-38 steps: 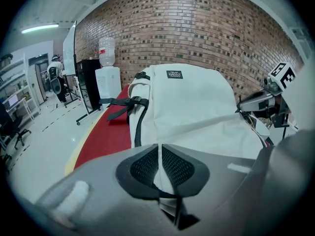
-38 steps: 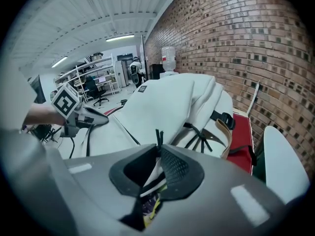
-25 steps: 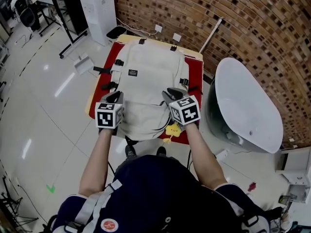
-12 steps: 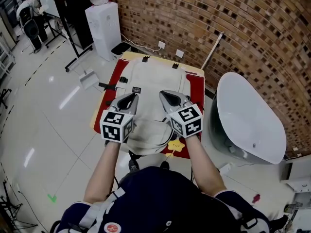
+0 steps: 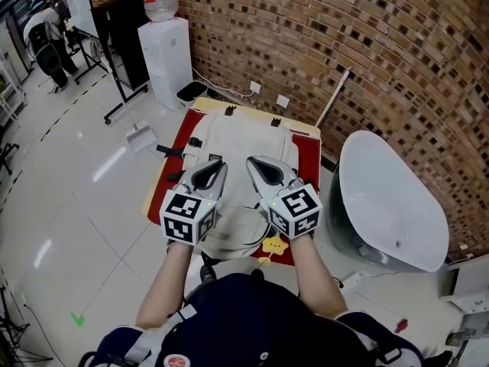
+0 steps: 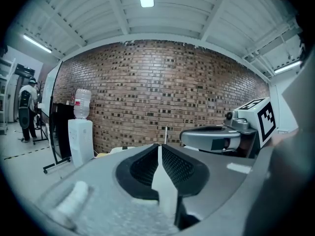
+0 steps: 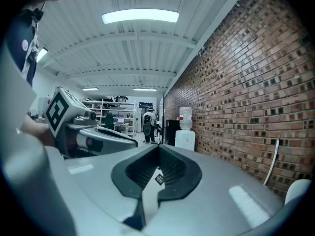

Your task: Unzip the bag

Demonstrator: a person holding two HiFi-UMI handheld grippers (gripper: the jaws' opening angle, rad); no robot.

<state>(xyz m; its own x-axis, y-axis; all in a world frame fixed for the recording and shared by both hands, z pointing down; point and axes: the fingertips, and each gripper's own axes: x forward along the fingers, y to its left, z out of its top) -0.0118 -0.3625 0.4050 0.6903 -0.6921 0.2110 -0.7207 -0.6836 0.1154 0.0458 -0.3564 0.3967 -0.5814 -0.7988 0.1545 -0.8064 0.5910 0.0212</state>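
Note:
A cream backpack lies flat on a red mat on a small table, with a black label on its front. Both grippers hover above its near half, side by side and pointing away from me. The left gripper has its jaws together, as the left gripper view shows. The right gripper is shut too. In each gripper view a pale strip of the bag shows through the slit behind the tips. Neither gripper holds anything. I cannot make out a zip puller.
A yellow star-shaped tag hangs at the mat's near edge. A large white tub stands right of the table, a water dispenser and a dustpan to the left. A brick wall runs behind. A person stands far off.
Both grippers have risen off the bag's near half and come closer together. The bag has stayed flat on the mat.

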